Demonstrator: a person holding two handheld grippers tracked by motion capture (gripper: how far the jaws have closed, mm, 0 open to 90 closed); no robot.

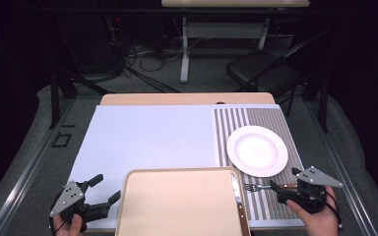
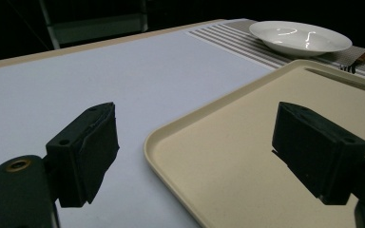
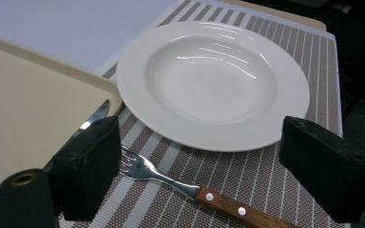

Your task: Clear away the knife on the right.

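Fork (image 3: 171,183) lies on the striped placemat (image 1: 275,123) at the near right of the table, just in front of my right gripper (image 1: 283,191), with its tines pointing left toward the tray (image 1: 177,206) and its wooden handle running right, under the gripper. In the right gripper view my jaws stand wide apart, one on each side of the fork, and neither pad touches it; the handle shows two small rivets. Just beyond the fork, farther from me, sits the white plate (image 1: 257,150), upright and bare, on the same placemat. I cannot tell whether its rim touches the tines.

Left of the fork, a knife (image 1: 237,196) rests along the right edge of the beige tray, blade pointing away from me.

My left gripper (image 1: 106,189) hovers at the near left corner of the tray, jaws wide and holding nothing. In the left gripper view one pad sits over the pale blue mat (image 2: 100,80) and the other over the tray's surface, with the tray's rim between them. My hands grip both tools from the near edge.
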